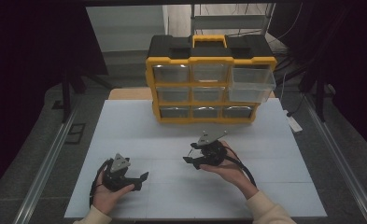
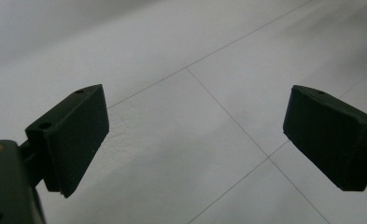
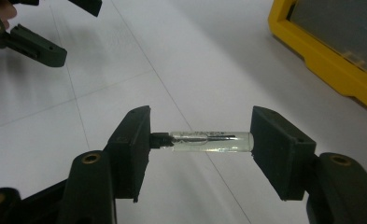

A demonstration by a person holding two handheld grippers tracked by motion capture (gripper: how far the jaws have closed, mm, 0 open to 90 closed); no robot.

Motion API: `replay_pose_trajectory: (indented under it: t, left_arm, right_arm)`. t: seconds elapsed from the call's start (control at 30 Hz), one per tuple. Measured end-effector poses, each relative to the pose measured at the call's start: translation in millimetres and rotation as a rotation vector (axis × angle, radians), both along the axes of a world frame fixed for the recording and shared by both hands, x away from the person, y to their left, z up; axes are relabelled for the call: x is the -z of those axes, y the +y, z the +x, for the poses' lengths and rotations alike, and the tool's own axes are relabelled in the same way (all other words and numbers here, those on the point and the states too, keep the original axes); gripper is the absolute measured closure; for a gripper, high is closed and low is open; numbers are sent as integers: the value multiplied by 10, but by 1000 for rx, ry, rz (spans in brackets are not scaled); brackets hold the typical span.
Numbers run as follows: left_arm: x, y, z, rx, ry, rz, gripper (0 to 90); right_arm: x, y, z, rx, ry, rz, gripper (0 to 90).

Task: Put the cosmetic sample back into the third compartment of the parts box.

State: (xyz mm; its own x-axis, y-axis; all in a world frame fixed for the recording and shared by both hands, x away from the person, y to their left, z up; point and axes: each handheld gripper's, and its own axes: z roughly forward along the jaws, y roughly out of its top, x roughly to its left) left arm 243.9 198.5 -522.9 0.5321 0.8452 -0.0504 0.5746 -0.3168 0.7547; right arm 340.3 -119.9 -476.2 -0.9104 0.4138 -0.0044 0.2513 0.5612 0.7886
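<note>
My right gripper [image 3: 200, 142] is shut on a small clear glass vial [image 3: 211, 141] with a black cap, held lengthwise end to end between its jaws, just above the white table. In the high view the right gripper [image 1: 190, 154] sits at centre, in front of the yellow and black drawer organiser [image 1: 209, 79]. The organiser's upper right clear drawer [image 1: 251, 81] is pulled out. My left gripper [image 1: 144, 179] hovers low at the front left, jaws wide open with nothing between them; in its own view the left gripper [image 2: 195, 135] frames bare table.
The white table [image 1: 125, 126] has thin seam lines. The organiser stands at its far edge, its other drawers closed. Metal rails [image 1: 45, 168] run along both sides of the table. The left gripper [image 3: 55, 32] appears at the top left of the right gripper view.
</note>
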Motion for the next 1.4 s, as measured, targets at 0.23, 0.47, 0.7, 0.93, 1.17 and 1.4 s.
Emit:
replay_pose_trajectory:
  t: [0.23, 0.47, 0.7, 0.93, 1.17, 1.4]
  left_arm:
    - [-2, 2, 1, 0, -3, -2, 76]
    - [-1, -3, 1, 1, 0, -1, 75]
    - [-2, -1, 1, 0, -1, -1, 76]
    - [-3, -3, 1, 2, -1, 1, 76]
    - [-4, -6, 2, 4, -2, 2, 76]
    - [-5, -4, 3, 4, -2, 2, 76]
  right_arm:
    - [-31, -56, -16, 18, -8, 14, 398]
    - [-62, -124, -21, 33, -5, 34, 398]
    - [-94, -178, -36, 47, -10, 48, 398]
    - [-154, -230, -51, 64, -20, 68, 398]
    - [-209, -279, -50, 79, -34, 88, 398]
    - [-266, -312, -53, 92, -49, 104, 399]
